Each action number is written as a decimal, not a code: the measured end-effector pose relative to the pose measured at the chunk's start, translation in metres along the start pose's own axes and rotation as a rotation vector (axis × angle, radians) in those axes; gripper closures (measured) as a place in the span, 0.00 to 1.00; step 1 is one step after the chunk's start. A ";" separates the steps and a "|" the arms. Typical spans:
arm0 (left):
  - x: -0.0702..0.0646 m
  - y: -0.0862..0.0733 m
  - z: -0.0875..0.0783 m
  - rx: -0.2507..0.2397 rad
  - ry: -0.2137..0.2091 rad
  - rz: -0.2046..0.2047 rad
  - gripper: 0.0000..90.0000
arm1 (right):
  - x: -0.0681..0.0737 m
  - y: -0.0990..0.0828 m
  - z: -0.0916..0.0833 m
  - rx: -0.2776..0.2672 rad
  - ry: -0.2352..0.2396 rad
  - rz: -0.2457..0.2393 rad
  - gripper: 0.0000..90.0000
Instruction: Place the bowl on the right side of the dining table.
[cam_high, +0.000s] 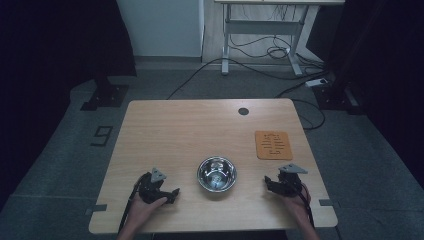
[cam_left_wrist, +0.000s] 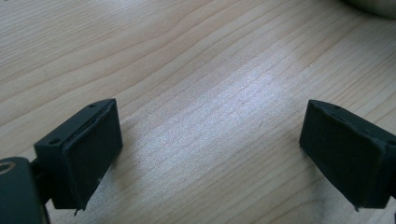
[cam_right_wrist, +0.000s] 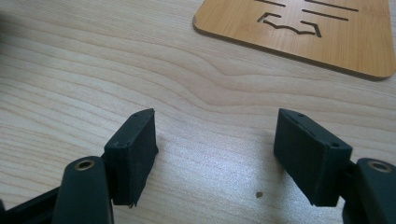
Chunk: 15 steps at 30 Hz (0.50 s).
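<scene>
A shiny steel bowl (cam_high: 216, 173) sits on the wooden table (cam_high: 190, 130), near its front edge, between both hands. My left gripper (cam_high: 173, 194) rests on the table left of the bowl, open, with bare wood between its jaws (cam_left_wrist: 210, 149). A sliver of the bowl's rim (cam_left_wrist: 373, 5) peeks in at the top right of the left gripper view. My right gripper (cam_high: 268, 183) rests right of the bowl, open and holding nothing (cam_right_wrist: 215, 154). An orange wooden board (cam_high: 273, 145) with cut-out slots lies just beyond it, and its near corner (cam_right_wrist: 299, 32) crosses the top of the right gripper view.
A small dark round hole (cam_high: 243, 111) marks the table's far edge. Beyond the table are a grey floor, a white desk frame (cam_high: 260, 30), loose cables (cam_high: 270, 50) and a power strip (cam_high: 318, 81). Dark curtains hang at both sides.
</scene>
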<state>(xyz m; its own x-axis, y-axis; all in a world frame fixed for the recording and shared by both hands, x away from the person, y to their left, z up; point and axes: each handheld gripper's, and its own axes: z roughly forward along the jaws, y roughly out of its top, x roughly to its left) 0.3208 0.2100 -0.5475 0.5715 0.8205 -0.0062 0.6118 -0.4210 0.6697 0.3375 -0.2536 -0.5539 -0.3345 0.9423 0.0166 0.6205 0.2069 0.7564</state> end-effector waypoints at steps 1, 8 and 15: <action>0.000 0.000 0.000 0.002 -0.002 0.002 0.05 | 0.000 0.000 0.000 0.000 0.002 0.000 0.33; 0.000 0.004 0.004 0.012 -0.006 0.005 0.01 | 0.000 -0.001 -0.001 0.003 -0.007 0.002 0.31; 0.001 0.006 0.006 0.016 -0.008 0.008 0.00 | 0.000 -0.001 -0.001 0.003 -0.007 0.003 0.31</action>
<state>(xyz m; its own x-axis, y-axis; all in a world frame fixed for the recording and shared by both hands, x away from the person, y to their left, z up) 0.3282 0.2059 -0.5482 0.5805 0.8142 -0.0070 0.6157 -0.4334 0.6581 0.3360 -0.2543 -0.5541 -0.3280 0.9446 0.0140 0.6235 0.2054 0.7543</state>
